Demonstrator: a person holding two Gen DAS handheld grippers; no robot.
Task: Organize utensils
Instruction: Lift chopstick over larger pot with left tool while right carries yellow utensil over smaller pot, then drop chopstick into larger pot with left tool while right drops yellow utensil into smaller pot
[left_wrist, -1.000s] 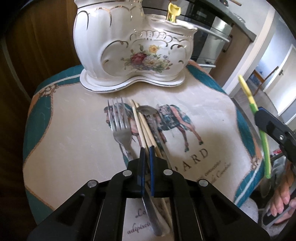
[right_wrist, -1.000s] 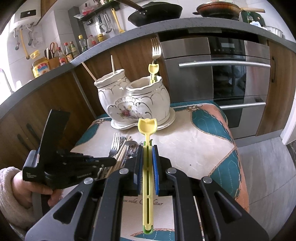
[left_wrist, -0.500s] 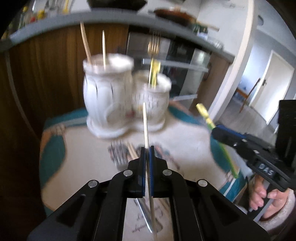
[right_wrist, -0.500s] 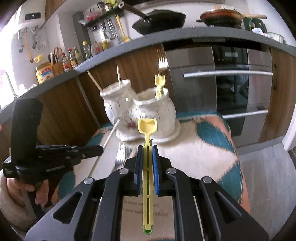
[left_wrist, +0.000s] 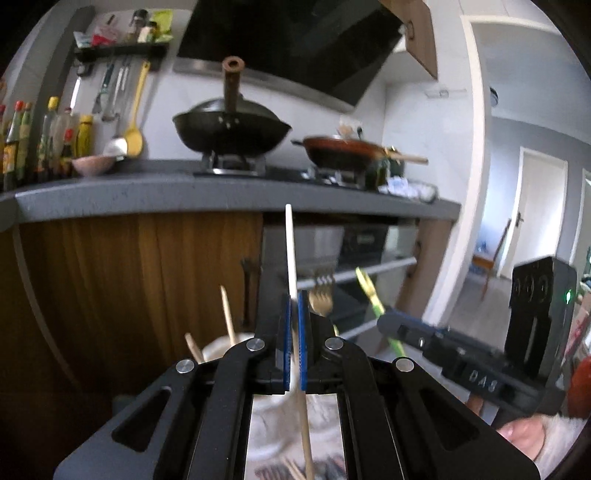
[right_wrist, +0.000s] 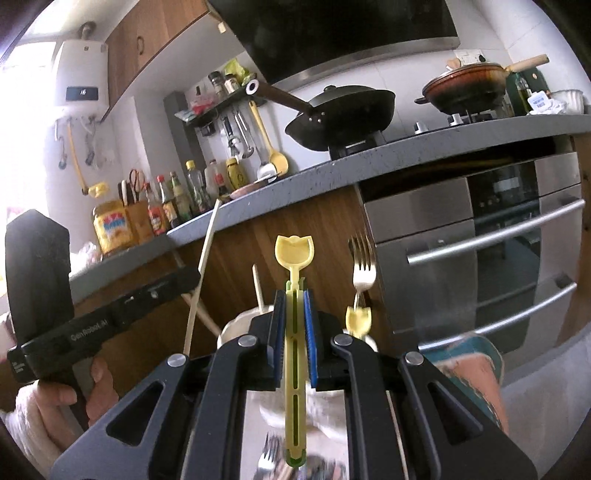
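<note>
left gripper (left_wrist: 294, 314): squeezed tight on a chopstick (left_wrist: 290, 251), mid frame | right gripper (right_wrist: 294, 314): squeezed tight on a yellow spoon (right_wrist: 294, 254), mid frame | white holder (right_wrist: 236, 328): low centre

Daylight floods in top left of the right wrist view, blown out white. Left view dimmer, cabinet (left_wrist: 110, 295) in shadow. Fisheye bends the worktop (right_wrist: 406, 155); corners black. Holder (left_wrist: 229, 345) and bottom edges smeared with blur.

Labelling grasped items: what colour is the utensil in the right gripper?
Pale yellow with a green end, clearest in the right wrist view: utensil in right gripper.
</note>
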